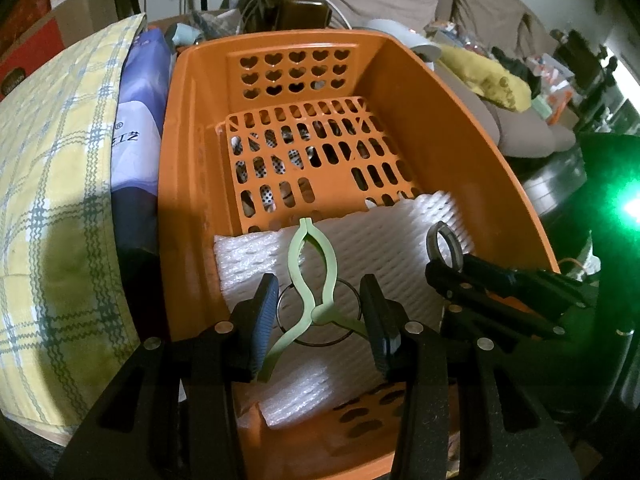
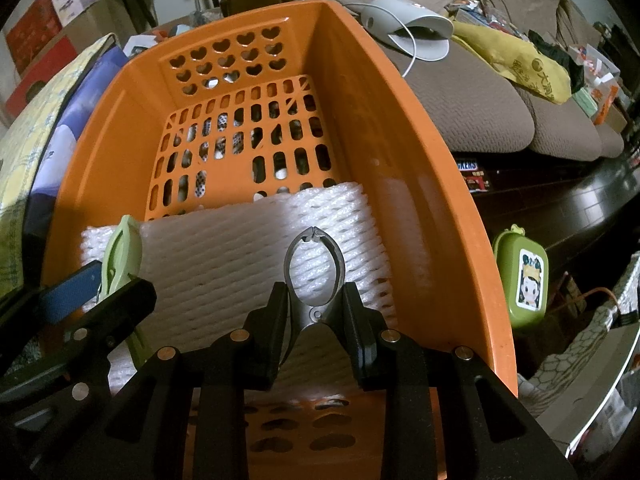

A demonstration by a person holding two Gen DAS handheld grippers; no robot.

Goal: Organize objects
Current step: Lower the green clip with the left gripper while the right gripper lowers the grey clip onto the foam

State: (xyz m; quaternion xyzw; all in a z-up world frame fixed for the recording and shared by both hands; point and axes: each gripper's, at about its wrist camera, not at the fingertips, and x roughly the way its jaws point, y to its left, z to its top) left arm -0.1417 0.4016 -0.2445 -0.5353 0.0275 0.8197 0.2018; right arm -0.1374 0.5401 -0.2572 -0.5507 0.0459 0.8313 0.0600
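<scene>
Over the orange basket (image 1: pixel 420 128), the left wrist view looks down along the left gripper (image 1: pixel 319 312), whose fingers (image 1: pixel 264 300) stand partly apart and press on the spread handles of a pale green clip (image 1: pixel 316 272). The clip's closed tip points away from the camera, toward the slotted basket floor, and its pivot sits midway between the two fingers, with a thin wire ring (image 1: pixel 320 316) around it. Beneath the clip lies a white foam net (image 1: pixel 360 248) spread across the near half of the basket. To the right, the right gripper (image 1: pixel 444 264) reaches in from the side with a grey metal clip (image 1: pixel 444 244) at its tip, over the foam's right edge. A yellow checked cloth (image 1: pixel 52 184) and a purple pack (image 1: pixel 140 128) lie beside the basket's left wall. From the right wrist view, the right gripper (image 2: pixel 316 308) has its fingers (image 2: pixel 276 312) set narrow and closed on the handles of the metal clip (image 2: pixel 315 268), whose rounded loop and pinched tip jut ahead of the fingers, above the foam net (image 2: pixel 224 252) inside the basket (image 2: pixel 400 128). At the left edge the left gripper (image 2: pixel 96 284) shows side-on with the green clip (image 2: pixel 122 252) in it. Outside the basket's right wall stands a green box (image 2: pixel 520 280) with a sticker, near a brown sofa (image 2: pixel 472 96).
</scene>
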